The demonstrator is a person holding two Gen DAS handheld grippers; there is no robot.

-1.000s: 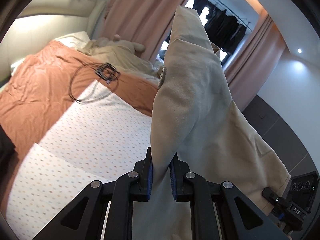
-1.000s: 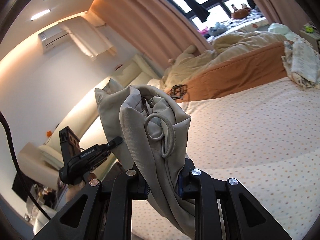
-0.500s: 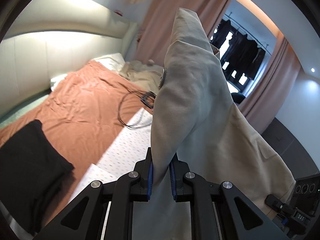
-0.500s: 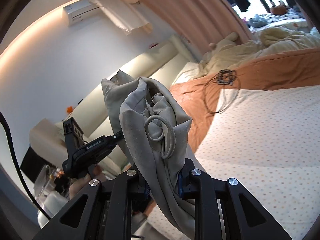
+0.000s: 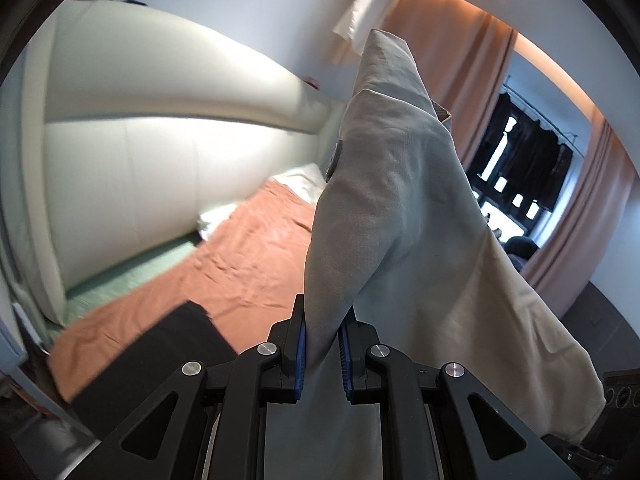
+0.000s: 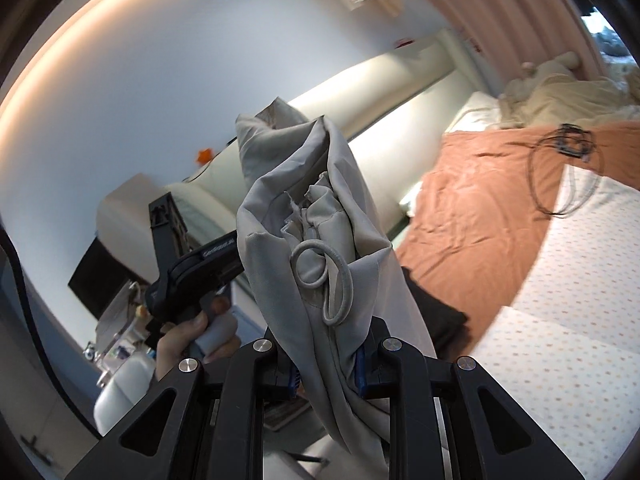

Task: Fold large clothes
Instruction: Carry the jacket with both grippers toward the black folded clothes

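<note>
A large beige garment [image 5: 400, 208] hangs in the air between my two grippers. My left gripper [image 5: 322, 354] is shut on one bunched edge of it, and the cloth rises above the jaws and drapes down to the right. My right gripper [image 6: 327, 364] is shut on another bunched part of the beige garment [image 6: 316, 208], where a grey drawstring loop [image 6: 328, 280] hangs out. The left gripper's body and the hand holding it [image 6: 192, 280] show at the left of the right wrist view.
Below lies a bed with an orange-brown sheet [image 5: 224, 264] and a white dotted cover [image 6: 568, 320]. A folded black garment [image 5: 168, 356] lies on the sheet. A black cable coil [image 6: 560, 168] and beige bedding [image 6: 560, 96] lie further up. A padded headboard wall [image 5: 140, 152] stands at left.
Both grippers have swung left with the garment still clamped. The dotted cover has left the left wrist view, and the headboard and the black garment have come into it.
</note>
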